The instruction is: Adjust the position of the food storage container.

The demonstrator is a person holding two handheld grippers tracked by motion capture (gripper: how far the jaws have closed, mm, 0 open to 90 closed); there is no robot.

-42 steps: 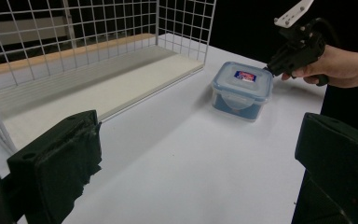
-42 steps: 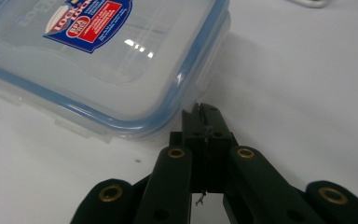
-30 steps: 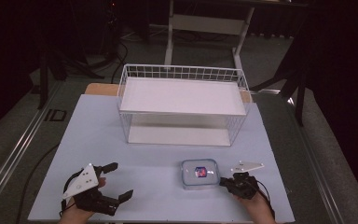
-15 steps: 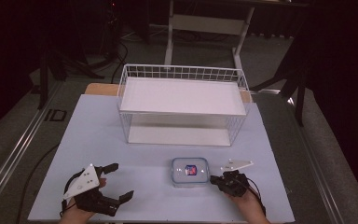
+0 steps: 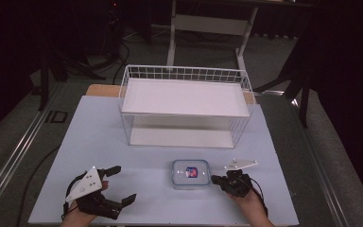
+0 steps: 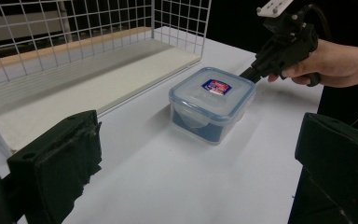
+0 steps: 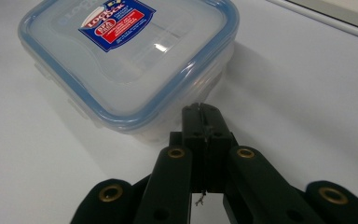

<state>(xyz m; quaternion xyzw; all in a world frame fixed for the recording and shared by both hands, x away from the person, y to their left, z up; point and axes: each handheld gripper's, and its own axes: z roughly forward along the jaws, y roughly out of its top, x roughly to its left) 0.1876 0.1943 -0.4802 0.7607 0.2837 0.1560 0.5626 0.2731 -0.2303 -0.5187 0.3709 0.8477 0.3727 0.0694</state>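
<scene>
A clear square container (image 5: 191,174) with a blue-rimmed lid and a red and blue label sits on the white table (image 5: 99,132) near the front. My right gripper (image 5: 216,179) is shut with nothing between its jaws, and its tip rests against the container's right side. In the right gripper view the closed jaw tips (image 7: 201,111) meet the edge of the container (image 7: 126,56) just below the lid rim. My left gripper (image 5: 124,183) lies open at the front left, well apart from the container. From the left gripper view I see the container (image 6: 212,100) and the right gripper (image 6: 248,74) beyond it.
A white wire basket (image 5: 184,73) with a white shelf board on top and one below stands at the middle back of the table; its corner (image 6: 177,18) is close behind the container. Dark floor and stand legs surround the table.
The right gripper has moved a little to the left, and the container has slid left with it. The left gripper has stayed where it was.
</scene>
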